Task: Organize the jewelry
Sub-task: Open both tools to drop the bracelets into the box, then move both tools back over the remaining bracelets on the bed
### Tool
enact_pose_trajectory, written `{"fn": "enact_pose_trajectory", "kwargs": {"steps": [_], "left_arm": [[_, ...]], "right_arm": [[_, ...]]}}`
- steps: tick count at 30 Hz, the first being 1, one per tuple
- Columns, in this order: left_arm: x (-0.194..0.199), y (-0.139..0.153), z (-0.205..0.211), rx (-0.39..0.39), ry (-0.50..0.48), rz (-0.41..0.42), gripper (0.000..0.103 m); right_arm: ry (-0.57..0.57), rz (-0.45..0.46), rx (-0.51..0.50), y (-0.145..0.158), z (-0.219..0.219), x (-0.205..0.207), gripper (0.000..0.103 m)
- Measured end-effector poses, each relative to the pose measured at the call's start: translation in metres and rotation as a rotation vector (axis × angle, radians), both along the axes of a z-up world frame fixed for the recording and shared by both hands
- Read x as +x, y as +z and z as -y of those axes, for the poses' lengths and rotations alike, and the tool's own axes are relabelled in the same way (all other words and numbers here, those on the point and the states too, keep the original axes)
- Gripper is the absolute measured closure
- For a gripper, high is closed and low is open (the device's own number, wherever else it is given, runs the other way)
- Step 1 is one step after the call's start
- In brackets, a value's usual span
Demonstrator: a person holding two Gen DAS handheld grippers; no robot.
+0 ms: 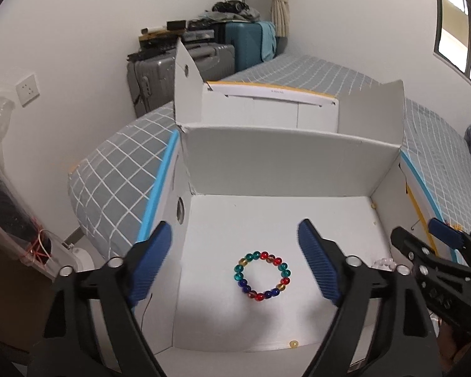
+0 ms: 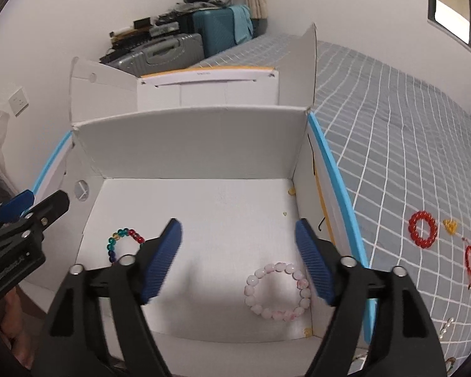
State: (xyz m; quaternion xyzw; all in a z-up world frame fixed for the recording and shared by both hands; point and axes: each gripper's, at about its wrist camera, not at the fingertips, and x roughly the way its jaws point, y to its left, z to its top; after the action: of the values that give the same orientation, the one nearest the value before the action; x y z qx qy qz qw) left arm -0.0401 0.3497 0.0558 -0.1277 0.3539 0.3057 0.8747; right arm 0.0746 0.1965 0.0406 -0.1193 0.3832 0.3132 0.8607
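Both your grippers, left [image 1: 235,264] and right [image 2: 238,257], gape wide and hold nothing. Inside the white box [image 1: 267,163], the colourful bracelet [image 1: 262,278] and pink bracelet [image 2: 278,292] lie on its floor.

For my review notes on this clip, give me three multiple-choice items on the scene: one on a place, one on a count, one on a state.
1. Where does the multicoloured bead bracelet lie?
A. on the floor of the white box
B. on the checked bedspread
C. on the grey suitcase

2. How many bracelets lie inside the white box?
A. one
B. two
C. four

3. How do the fingers of the right gripper stand?
A. shut on the pink bead bracelet
B. shut with nothing between them
C. apart, gripping nothing

Key: 1 A, the bracelet rests flat on the box floor. 2 B, the right wrist view shows only the multicoloured one and the pink bead bracelet in the box. 3 C, the blue fingers stand wide apart and the pink bracelet lies free on the floor.
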Motion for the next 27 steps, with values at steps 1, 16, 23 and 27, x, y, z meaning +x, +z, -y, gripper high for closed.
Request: {"fn": "enact_pose_trajectory", "kwargs": {"steps": [1, 16, 23, 27], "left_arm": [[0.000, 0.001, 0.000, -0.002, 0.003, 0.003, 0.015], [0.001, 0.024, 0.024, 0.001, -0.041, 0.051, 0.010], [0.007, 0.038, 0.057, 0.015, -0.106, 0.081, 0.009], [0.016, 0.042, 0.084, 0.017, -0.164, 0.084, 0.009]], "right_arm": [[-0.002, 0.018, -0.001, 0.003, 0.001, -0.003, 0.022], [-0.051, 0.084, 0.035, 0.032, 0.036, -0.016, 0.009], [-0.119, 0.109, 0.053, 0.050, 0.078, -0.019, 0.009], [-0.170, 0.124, 0.059, 0.058, 0.111, -0.020, 0.009]]}}
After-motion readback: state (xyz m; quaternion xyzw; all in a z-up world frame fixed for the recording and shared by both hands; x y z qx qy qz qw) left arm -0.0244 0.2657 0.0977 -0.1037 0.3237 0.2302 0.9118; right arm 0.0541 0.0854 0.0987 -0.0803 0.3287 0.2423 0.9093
